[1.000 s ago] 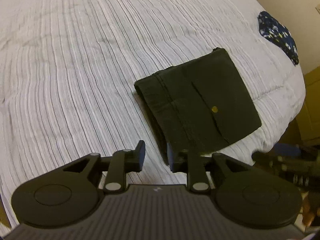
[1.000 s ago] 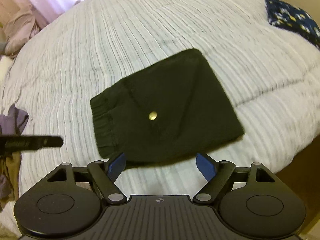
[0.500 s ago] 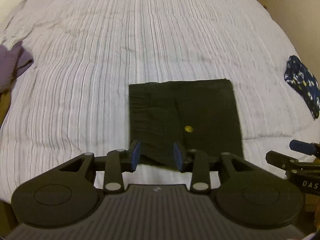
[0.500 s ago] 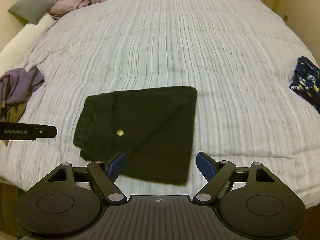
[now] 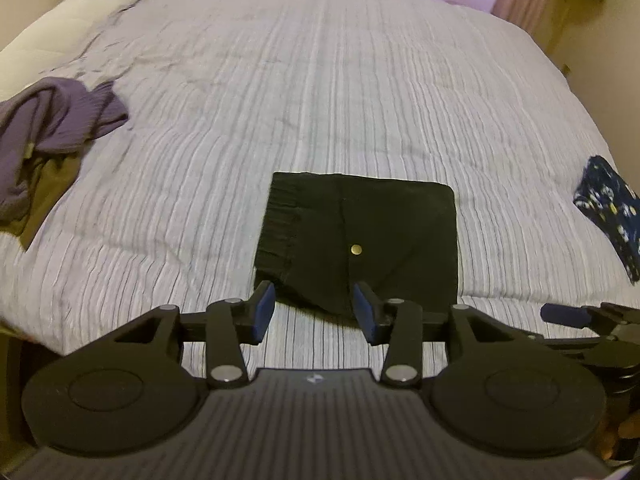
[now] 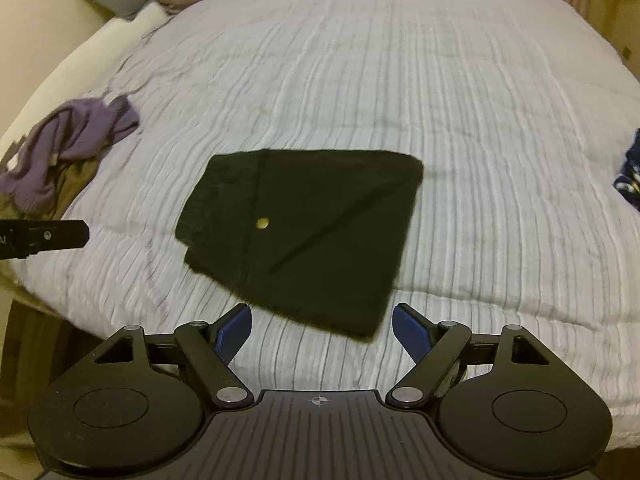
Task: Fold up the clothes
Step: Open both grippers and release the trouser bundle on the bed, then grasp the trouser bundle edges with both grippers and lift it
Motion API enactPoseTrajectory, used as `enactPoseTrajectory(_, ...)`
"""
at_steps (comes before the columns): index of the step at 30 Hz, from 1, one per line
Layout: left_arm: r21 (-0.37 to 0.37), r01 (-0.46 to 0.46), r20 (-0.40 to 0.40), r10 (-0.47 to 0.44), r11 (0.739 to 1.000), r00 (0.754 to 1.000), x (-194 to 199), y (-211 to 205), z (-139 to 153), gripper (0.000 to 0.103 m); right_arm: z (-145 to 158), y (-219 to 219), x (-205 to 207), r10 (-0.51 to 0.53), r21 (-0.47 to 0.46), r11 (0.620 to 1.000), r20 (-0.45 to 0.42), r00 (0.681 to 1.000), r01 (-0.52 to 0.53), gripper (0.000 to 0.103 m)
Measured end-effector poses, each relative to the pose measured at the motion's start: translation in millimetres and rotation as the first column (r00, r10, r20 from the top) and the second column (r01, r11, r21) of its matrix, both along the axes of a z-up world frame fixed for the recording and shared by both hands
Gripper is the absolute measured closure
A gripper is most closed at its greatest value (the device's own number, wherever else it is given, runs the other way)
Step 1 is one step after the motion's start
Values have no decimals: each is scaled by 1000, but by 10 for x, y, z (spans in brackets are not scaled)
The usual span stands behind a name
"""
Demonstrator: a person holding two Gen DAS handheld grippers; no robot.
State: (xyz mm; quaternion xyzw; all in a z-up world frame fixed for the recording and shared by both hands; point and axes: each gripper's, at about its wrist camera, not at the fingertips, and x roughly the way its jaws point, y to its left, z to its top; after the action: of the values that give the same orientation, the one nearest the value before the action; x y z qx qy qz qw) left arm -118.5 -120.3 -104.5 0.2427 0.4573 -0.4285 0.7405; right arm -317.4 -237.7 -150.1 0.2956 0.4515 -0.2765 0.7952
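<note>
Far left on the striped bedspread (image 5: pixel 320 92) lies a crumpled purple garment (image 5: pixel 60 120). Toward the near edge, about mid-bed, the folded black shorts (image 5: pixel 360 240) lie flat, brass snap up. The left gripper (image 5: pixel 316 316) hangs just short of them, fingers apart, holding nothing. The right gripper (image 6: pixel 322 328) likewise gapes wide. A navy patterned cloth (image 5: pixel 612 216) sits far right.

The left gripper (image 5: pixel 313 312) is black plastic with 2 blue pads (image 5: pixel 262 312) on its fingers. It has 2 big round discs, silver screws and a ridged grey top with a small logo. The right gripper (image 6: pixel 322 330) looks the same, with a round cross mark
</note>
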Motion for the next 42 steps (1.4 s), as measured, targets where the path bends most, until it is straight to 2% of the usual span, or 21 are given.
enactPoseTrajectory(8,11,-41,0,41,999,999,-5,152,-2,62,-60,30,-49,1,31,1000,6,1000,-1,22)
enactPoseTrajectory(12,-12,-68,-57,67,998,996,164,229,-104,58,-140,13,-74,-28,57,998,2,1000,28,22)
enactPoseTrajectory(17,-10,-126,-129,124,992,984,521,288,-355,58,-310,-55,-205,-100,96,990,-35,994,103,22)
enactPoseTrajectory(23,-8,-170,-249,162,985,955,992,122,-726,57,-510,-276,-290,-227,157,959,-84,970,238,22)
enactPoseTrajectory(27,-12,-153,-288,143,988,947,1172,-15,-882,56,-570,-449,-171,-272,181,941,-102,957,287,22)
enactPoseTrajectory(33,-21,-125,-342,110,992,933,1431,-219,-1111,53,-562,-587,78,-309,148,936,-82,948,318,22)
enactPoseTrajectory(38,-29,-101,-386,82,994,919,1647,-390,-1301,47,-688,-667,122,-347,146,923,-84,934,356,22)
enactPoseTrajectory(42,-32,-111,-437,86,993,895,1770,-463,-1557,45,-833,-727,69,-369,159,911,-103,924,381,22)
